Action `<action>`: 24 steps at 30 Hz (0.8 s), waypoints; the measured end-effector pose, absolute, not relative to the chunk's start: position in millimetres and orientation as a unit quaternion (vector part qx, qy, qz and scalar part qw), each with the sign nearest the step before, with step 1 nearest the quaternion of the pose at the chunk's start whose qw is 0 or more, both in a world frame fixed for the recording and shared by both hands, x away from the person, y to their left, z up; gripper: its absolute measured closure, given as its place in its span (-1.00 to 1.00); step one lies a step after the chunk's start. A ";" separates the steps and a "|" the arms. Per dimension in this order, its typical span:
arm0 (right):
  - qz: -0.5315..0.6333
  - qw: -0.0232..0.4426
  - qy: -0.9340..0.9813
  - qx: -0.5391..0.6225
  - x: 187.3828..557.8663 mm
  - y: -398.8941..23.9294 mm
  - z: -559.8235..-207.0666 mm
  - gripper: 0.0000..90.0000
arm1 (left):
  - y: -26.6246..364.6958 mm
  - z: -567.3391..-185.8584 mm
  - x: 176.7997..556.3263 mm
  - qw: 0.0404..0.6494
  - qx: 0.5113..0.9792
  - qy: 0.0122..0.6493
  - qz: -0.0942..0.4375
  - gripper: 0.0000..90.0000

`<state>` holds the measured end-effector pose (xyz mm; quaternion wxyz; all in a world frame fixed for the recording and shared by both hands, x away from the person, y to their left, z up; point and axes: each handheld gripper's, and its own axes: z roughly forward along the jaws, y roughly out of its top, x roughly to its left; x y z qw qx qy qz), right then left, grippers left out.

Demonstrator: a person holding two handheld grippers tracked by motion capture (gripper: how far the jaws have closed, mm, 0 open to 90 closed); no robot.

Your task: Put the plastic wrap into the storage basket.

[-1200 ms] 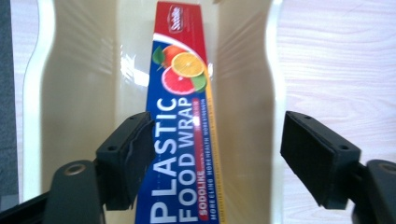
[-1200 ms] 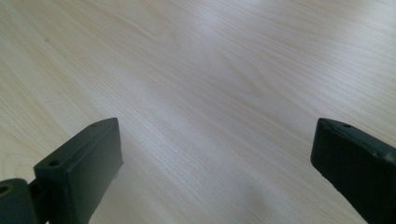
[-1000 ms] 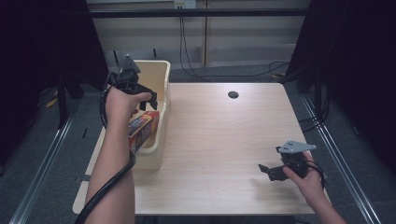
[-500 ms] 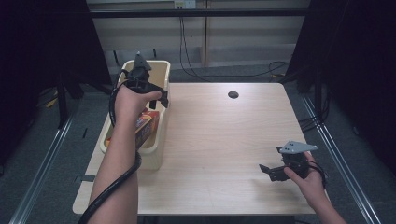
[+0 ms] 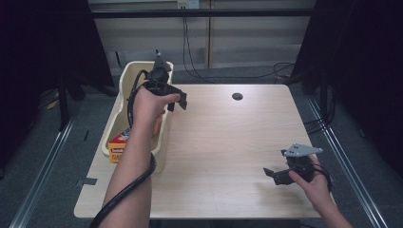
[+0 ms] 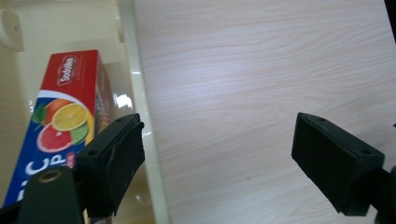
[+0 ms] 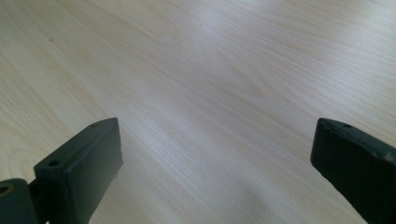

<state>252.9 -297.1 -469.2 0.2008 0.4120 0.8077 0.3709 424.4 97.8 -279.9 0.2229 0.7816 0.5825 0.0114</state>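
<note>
The left gripper (image 5: 177,102) hangs over the tub's table-side rim, its jaws wide apart (they have just been opening) and nothing between them. At its seven o'clock in the high view lies the box (image 5: 119,145), red and blue with citrus fruit printed on it, inside the cream tub (image 5: 124,76) at the table's left edge. Toward four o'clock, well apart, the right gripper (image 5: 272,175) sits low over the bare wooden table (image 5: 228,142), jaws spread and empty.
</note>
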 end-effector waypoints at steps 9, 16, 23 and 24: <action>0.370 0.202 0.809 0.411 253.0 -297.2 -469.4 -0.96 | 77.0 -285.6 422.2 0.233 0.794 0.561 0.013 -0.63; 0.371 0.200 0.808 0.412 252.9 -297.4 -469.0 -0.96 | 62.1 -292.5 420.0 0.245 0.806 0.539 0.006 -0.65; 0.370 0.202 0.809 0.410 253.3 -297.0 -469.8 -0.96 | 48.7 -302.3 417.3 0.243 0.818 0.522 0.000 -0.67; 0.370 0.201 0.809 0.410 253.2 -296.8 -469.9 -0.96 | 47.7 -303.3 417.3 0.242 0.822 0.515 -0.001 -0.68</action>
